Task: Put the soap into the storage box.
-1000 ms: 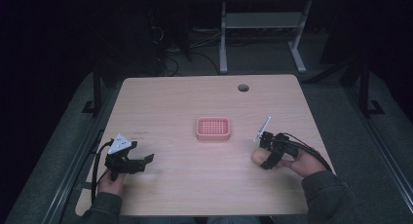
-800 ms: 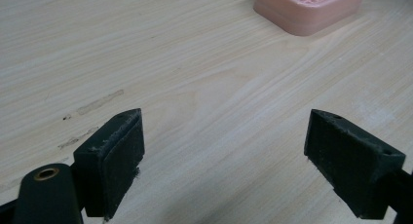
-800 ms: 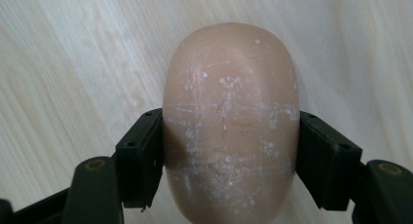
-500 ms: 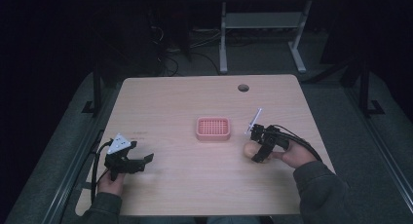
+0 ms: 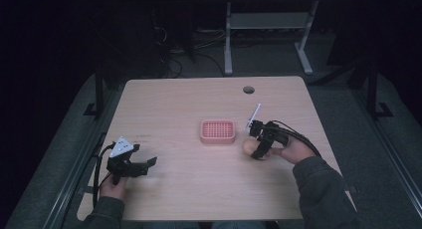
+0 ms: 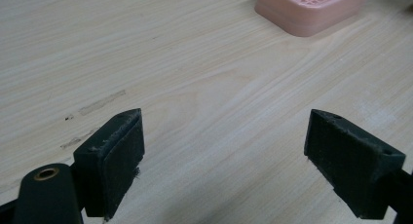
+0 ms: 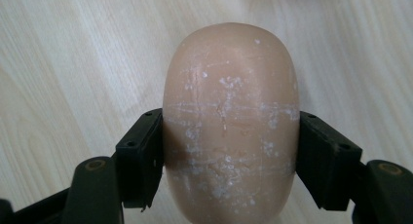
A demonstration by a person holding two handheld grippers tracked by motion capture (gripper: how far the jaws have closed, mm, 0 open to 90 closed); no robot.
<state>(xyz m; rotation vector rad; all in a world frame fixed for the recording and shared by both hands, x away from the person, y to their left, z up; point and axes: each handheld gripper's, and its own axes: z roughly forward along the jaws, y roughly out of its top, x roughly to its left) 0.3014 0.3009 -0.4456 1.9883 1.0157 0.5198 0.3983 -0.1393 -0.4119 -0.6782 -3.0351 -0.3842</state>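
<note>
The right claw [image 7: 229, 151] grips the peach soap bar [image 7: 229, 112] across its middle, just right of the pink soap dish [image 5: 217, 131] on the table [image 5: 189, 104]. The bar seems hard, smooth and probably slippery, so this wide middle grip suits it. The left claw [image 6: 238, 156] rests wide open and empty at the near left.

The table [image 5: 174, 104] is light wood. It has a small dark round hole [image 5: 248, 89] near its far edge. There are a few faint marks [image 6: 100, 102] on the wood. Behind the table, in the dark, stands a pale metal frame [image 5: 228, 40]. What may be cables [image 5: 171, 64] lie on the floor.
</note>
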